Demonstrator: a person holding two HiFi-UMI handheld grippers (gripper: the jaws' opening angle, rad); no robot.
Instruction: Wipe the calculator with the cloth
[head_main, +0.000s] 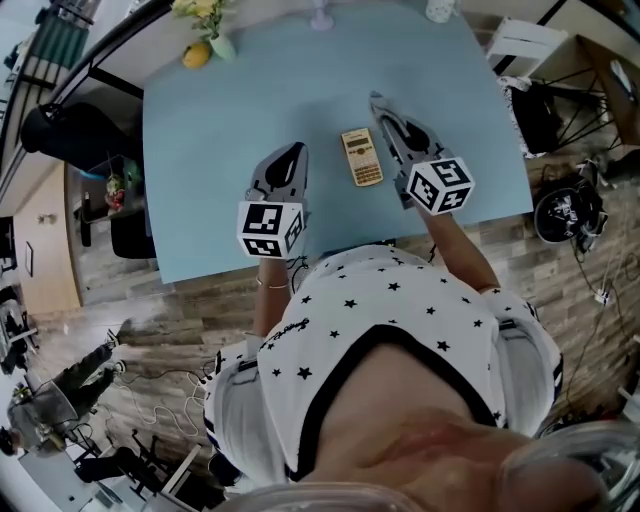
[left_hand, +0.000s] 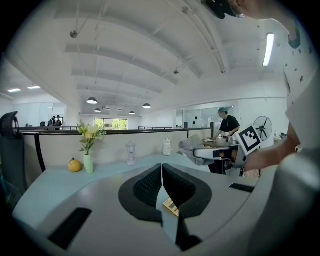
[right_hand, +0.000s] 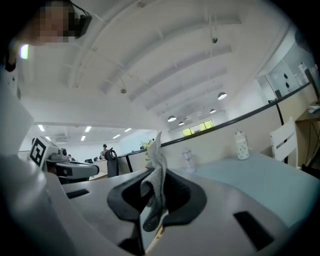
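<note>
A tan calculator (head_main: 361, 157) lies flat on the light blue table (head_main: 220, 130), between my two grippers. My right gripper (head_main: 383, 103) hangs just right of it, jaws shut on a grey cloth (right_hand: 156, 185) that sticks up and droops between them. The left gripper (head_main: 292, 152) hovers left of the calculator, jaws shut with nothing in them. In the left gripper view the calculator's corner (left_hand: 170, 206) shows just under the closed jaws (left_hand: 162, 167). The right gripper view shows its jaws (right_hand: 156, 172) pinched on the cloth; the calculator is barely visible there.
At the table's far edge stand a vase of flowers (head_main: 205, 20), a yellow fruit (head_main: 196, 54), a glass piece (head_main: 320, 15) and a white jar (head_main: 440, 10). A dark chair (head_main: 60, 130) is off the left side, a white chair (head_main: 525, 40) off the right.
</note>
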